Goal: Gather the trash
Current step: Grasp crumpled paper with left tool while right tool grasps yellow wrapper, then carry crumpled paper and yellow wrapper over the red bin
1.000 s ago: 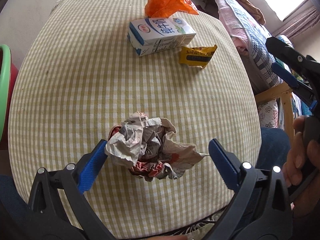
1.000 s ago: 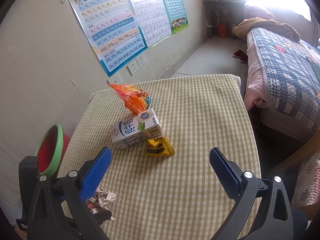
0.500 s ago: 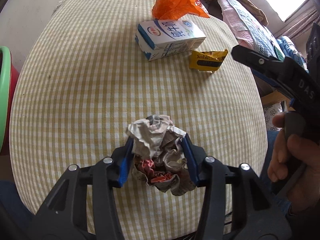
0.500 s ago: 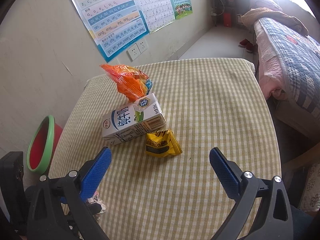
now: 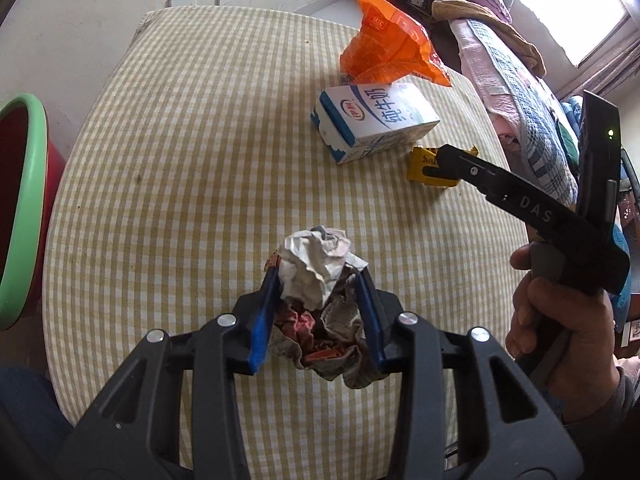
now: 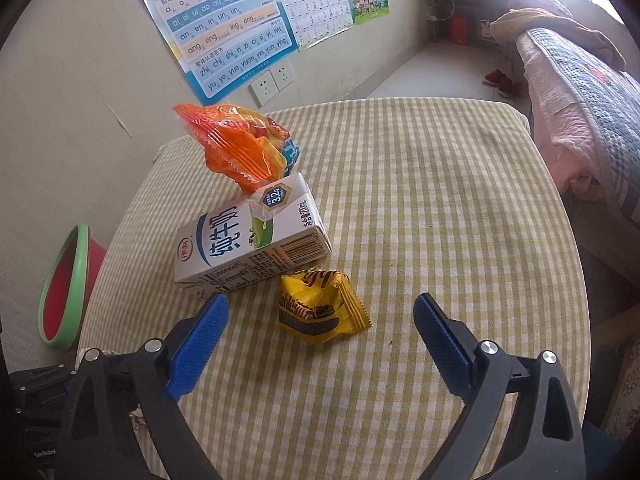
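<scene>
- Since the earlier frames, the left gripper point(image 5: 316, 304) has gone from wide apart to clamped on the crumpled paper wad point(image 5: 320, 304); its jaws are closing further, both blue pads pressing the wad's sides; the milk carton point(image 6: 252, 244) now appears larger in the right wrist view
- Left gripper pose: pointed steeply down at the checked tablecloth point(image 5: 200, 152); wad held on the near side of the milk carton, well apart from it
- Right gripper point(image 6: 320, 320): released, grasping nothing; jaws closing from near full spread; the yellow snack wrapper point(image 6: 320, 308) lies between the pads, untouched, just beside the milk carton on its near side
- Right hand point(image 5: 560, 320): fingers wrapped round the gripper handle, gripper angled down toward the wrapper
- Orange snack bag point(image 6: 240, 148): behind the milk carton, touching it
- Green-rimmed red basin point(image 6: 68, 284): off the table, left of the milk carton
</scene>
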Demonstrator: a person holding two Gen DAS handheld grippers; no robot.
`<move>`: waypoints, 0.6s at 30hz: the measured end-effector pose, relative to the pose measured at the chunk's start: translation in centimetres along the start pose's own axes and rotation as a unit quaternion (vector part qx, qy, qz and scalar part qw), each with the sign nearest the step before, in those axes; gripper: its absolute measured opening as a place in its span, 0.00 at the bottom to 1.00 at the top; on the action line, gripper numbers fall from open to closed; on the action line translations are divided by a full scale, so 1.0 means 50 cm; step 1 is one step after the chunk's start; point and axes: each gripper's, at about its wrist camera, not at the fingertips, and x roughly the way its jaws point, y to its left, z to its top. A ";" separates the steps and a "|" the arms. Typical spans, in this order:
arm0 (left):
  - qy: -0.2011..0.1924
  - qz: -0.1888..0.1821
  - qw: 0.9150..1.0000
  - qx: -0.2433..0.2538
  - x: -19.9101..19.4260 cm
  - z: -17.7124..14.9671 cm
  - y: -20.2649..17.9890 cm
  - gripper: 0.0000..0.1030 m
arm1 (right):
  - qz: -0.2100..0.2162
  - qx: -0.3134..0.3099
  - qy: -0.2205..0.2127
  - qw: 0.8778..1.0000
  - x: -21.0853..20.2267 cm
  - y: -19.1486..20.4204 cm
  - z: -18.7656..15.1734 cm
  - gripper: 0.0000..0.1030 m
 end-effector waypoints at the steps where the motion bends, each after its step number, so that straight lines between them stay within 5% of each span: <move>1: 0.000 -0.001 1.000 0.000 -0.001 0.000 0.003 0.36 | 0.000 0.000 0.002 1.000 0.003 -0.002 0.000 0.81; 9: 0.004 -0.006 1.000 0.002 0.018 0.006 -0.016 0.36 | 0.006 0.004 0.024 1.000 0.026 -0.015 -0.003 0.47; 18: -0.007 -0.006 1.000 0.006 -0.001 0.009 -0.020 0.36 | 0.004 -0.001 0.023 1.000 0.003 -0.006 -0.006 0.30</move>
